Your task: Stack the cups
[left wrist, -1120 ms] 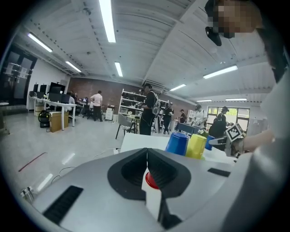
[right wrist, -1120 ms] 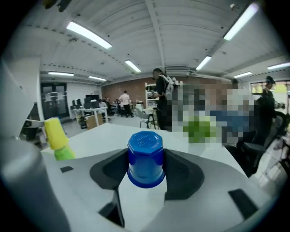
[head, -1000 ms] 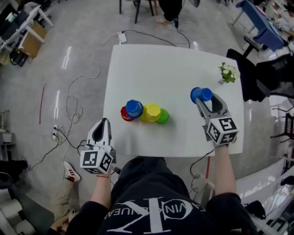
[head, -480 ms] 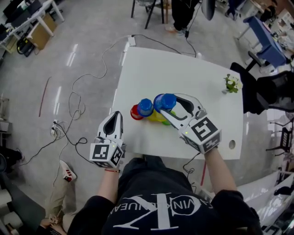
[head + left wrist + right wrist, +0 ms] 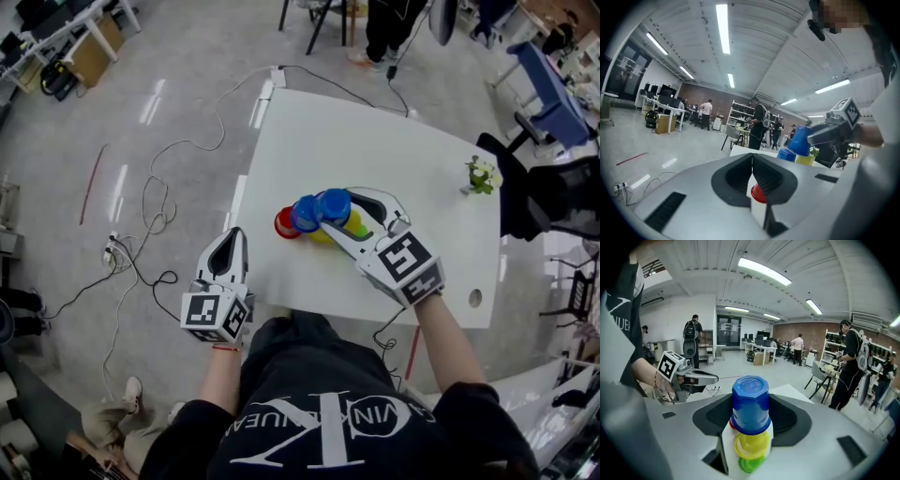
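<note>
Blue plastic marks the cup in hand.

Head view: the right claw (image 5: 339, 208) pinches an upturned blue cup (image 5: 334, 202) over the huddle on the white worktop (image 5: 412, 159), made up of a red cup (image 5: 286, 223), a second blue cup (image 5: 304, 215) and a yellow cup (image 5: 355, 223). The left claw (image 5: 232, 242) hangs off the worktop's near-left edge.

Left gripper view: its jaws are pressed together and empty, with the red cup (image 5: 758, 193) beyond them.

Right gripper view: the blue cup (image 5: 750, 404) is glossy, with its faceted base uppermost. The yellow cup (image 5: 751, 446) and a green cup (image 5: 749, 466) show beneath it.

Judged step: placing. The next move calls for lowering the cup squarely onto one in the huddle, then releasing.
</note>
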